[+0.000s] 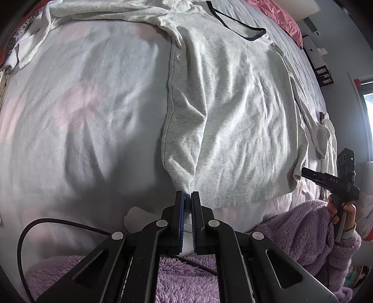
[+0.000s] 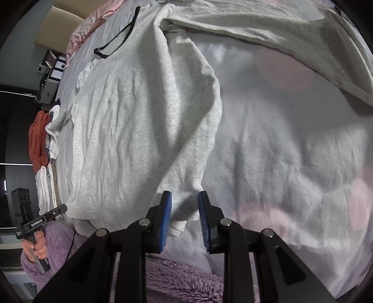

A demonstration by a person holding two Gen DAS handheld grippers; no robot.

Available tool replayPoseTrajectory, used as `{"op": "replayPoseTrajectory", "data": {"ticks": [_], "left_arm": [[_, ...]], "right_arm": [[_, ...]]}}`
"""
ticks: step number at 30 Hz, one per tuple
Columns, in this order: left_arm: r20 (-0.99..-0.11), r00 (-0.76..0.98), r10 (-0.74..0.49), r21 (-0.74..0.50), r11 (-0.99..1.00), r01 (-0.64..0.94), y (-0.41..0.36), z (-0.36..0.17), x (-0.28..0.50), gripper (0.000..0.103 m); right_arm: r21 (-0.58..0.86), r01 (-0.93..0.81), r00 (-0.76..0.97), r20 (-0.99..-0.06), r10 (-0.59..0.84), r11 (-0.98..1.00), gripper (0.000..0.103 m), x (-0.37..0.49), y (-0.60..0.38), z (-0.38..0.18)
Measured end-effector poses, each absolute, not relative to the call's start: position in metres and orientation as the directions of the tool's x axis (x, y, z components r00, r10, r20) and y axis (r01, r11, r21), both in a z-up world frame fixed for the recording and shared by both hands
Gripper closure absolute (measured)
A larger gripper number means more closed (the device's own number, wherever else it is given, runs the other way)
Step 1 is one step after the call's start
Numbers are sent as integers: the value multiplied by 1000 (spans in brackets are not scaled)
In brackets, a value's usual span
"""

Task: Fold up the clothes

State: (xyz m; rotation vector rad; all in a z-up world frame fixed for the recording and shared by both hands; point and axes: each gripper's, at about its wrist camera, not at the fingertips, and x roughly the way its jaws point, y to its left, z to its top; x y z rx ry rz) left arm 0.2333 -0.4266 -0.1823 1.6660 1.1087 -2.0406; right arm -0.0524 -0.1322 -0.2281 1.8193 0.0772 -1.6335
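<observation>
A light heather-grey knit garment with a black-trimmed neckline (image 1: 228,105) lies spread on a bed covered by a pale sheet with faint pink blotches (image 1: 81,111), its hem toward the person and its neckline at the far end. In the left wrist view, the left tongs (image 1: 188,198) are drawn narrow, their blue-padded jaws pinching the near corner of the garment where a folded side panel meets the hem. This view alone shows the right tongs (image 1: 303,172) from outside, at the garment's opposite hem corner, held by a hand (image 1: 342,209) emerging from a fluffy lilac sleeve (image 1: 303,228); from this angle, whether they stand apart or together cannot be told. It also shows a pink pillow (image 1: 277,16) at the head of the bed. In the right wrist view, the right tongs (image 2: 184,205) stand wide, with the garment's (image 2: 130,121) hem corner lying between the jaws but not clamped. Only this view shows the left tongs (image 2: 63,208) from outside at the far hem corner, a second grey garment (image 2: 291,39) draped across the upper right of the bed, and a pile of rust-orange and white clothes (image 2: 39,144) at the left edge of the bed.
</observation>
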Motion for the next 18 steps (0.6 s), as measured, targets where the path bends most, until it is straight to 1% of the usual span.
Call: {"op": "replayPoseTrajectory", "data": {"ticks": [8, 9, 11, 14, 18], "left_arm": [[-931, -281, 232, -363, -661, 657, -428, -184, 231, 97], [-931, -282, 231, -363, -659, 658, -428, -184, 232, 97], [-931, -285, 228, -363, -656, 661, -429, -182, 233, 97], [-924, -313, 222, -379, -650, 659, -431, -172, 235, 97], [-895, -389, 217, -429, -654, 623, -436, -136, 242, 98]], "right_arm": [[367, 497, 193, -930, -313, -786, 79, -51, -133, -232], [358, 500, 190, -934, -303, -788, 86, -51, -134, -232], [340, 507, 186, -940, -285, -792, 95, -50, -134, -233], [344, 480, 159, -939, -305, -807, 98, -54, -116, -216], [351, 456, 95, -933, -347, -818, 99, -61, -87, -171]]}}
